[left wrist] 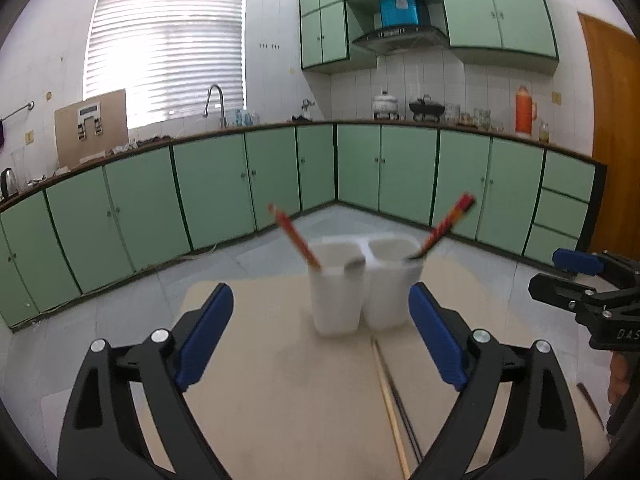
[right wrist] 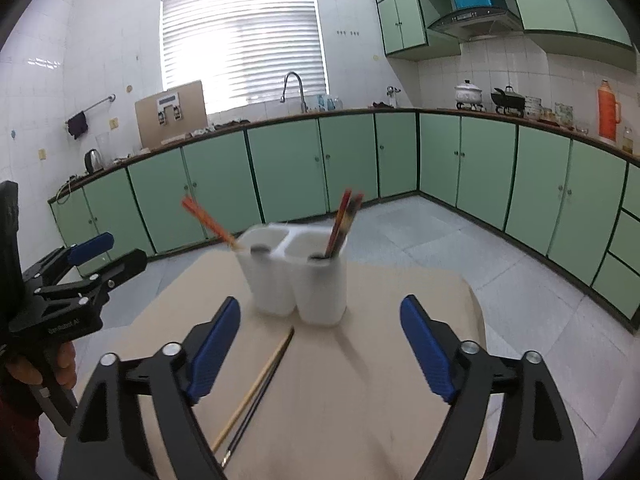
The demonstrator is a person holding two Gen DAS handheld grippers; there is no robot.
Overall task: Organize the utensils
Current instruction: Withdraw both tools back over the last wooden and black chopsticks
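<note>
A white two-cup utensil holder stands on the beige table. A red chopstick leans left out of its left cup. Red and dark chopsticks lean out of the right cup. A pale wooden chopstick and a dark one lie side by side on the table in front of the holder. My left gripper is open just short of the holder, with nothing between its fingers. My right gripper is open too, also empty.
Green kitchen cabinets and a counter run along the far walls, across a tiled floor. A brown stick lies near the table's right edge. A hand holds the left gripper's handle at the left edge of the right wrist view.
</note>
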